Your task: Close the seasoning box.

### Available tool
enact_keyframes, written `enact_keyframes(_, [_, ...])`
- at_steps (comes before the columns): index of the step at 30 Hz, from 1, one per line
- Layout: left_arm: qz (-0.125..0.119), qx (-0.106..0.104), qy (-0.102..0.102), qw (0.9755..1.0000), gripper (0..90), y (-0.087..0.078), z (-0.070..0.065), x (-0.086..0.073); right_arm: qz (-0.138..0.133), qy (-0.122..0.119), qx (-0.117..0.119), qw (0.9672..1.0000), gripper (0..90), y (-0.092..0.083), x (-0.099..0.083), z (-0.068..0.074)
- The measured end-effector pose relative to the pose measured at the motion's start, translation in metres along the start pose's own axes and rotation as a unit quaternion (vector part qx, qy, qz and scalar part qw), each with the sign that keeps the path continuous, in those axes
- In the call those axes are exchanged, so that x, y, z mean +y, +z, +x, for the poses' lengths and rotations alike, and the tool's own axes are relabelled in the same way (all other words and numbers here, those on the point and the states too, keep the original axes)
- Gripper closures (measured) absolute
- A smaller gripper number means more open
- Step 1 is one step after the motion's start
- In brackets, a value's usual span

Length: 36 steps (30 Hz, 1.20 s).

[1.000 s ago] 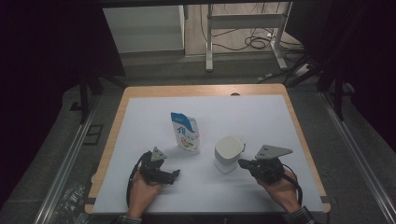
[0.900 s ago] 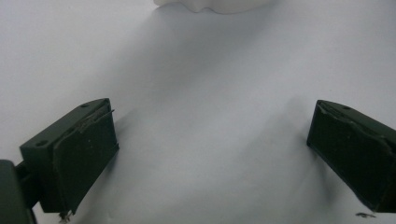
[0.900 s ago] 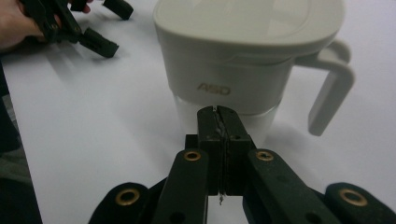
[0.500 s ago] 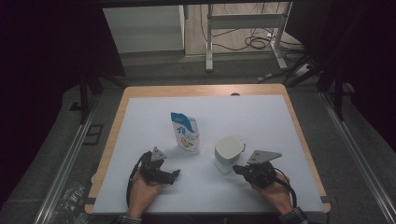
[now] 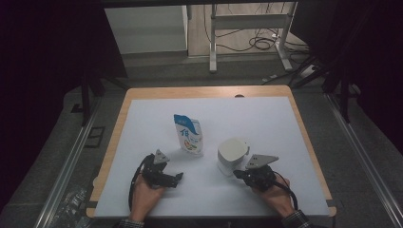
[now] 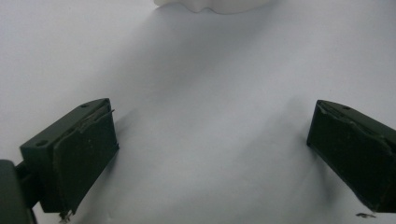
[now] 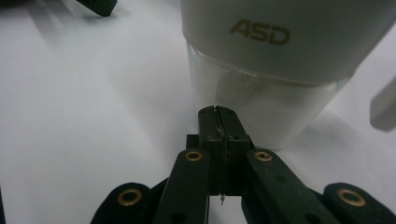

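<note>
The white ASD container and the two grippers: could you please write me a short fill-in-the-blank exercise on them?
1. The right gripper has its jaws ____.
2. The left gripper has its jaws ____, with nothing between them.
3. The gold letters on the white container read ____.
4. On the white table sheet, the blue-topped pouch stands to the ____ of the container in the high view.

Missing words: shut; open; ASD; left

Before you lies a wooden table (image 5: 119, 137) covered by a white sheet (image 5: 266, 123). A blue-and-white pouch (image 5: 189, 135) stands upright near its middle. Just to the pouch's right stands a white-lidded jar (image 5: 232, 155), apart from it.
</note>
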<state>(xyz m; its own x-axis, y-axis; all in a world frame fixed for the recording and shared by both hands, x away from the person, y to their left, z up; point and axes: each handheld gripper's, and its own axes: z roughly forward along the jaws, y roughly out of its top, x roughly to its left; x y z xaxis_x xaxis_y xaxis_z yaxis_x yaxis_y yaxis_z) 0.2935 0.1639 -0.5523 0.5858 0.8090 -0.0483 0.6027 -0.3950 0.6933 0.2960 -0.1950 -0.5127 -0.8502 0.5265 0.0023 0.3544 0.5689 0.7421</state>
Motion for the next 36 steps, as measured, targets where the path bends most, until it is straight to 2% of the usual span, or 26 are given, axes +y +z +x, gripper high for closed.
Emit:
enact_keyframes(8, [0.0, 0.0, 0.0, 1.0, 1.7, 0.0, 0.0, 0.0, 0.005, -0.012, -0.004, 0.9999, 89.1, 0.012, 0.007, 0.003])
enact_keyframes(20, [0.0, 0.0, 0.0, 1.0, 1.8, 0.0, 0.0, 0.0, 0.004, -0.009, -0.009, 0.9999, 89.1, 0.022, 0.014, 0.0])
enact_keyframes(28, [0.0, 0.0, 0.0, 1.0, 1.8, 0.0, 0.0, 0.0, 0.005, -0.021, -0.022, 0.9995, 89.1, 0.033, 0.023, 0.0])
enact_keyframes(36, [0.0, 0.0, 0.0, 1.0, 1.8, 0.0, 0.0, 0.0, 0.009, -0.021, -0.033, 0.9992, 89.2, 0.04, 0.03, -0.002])
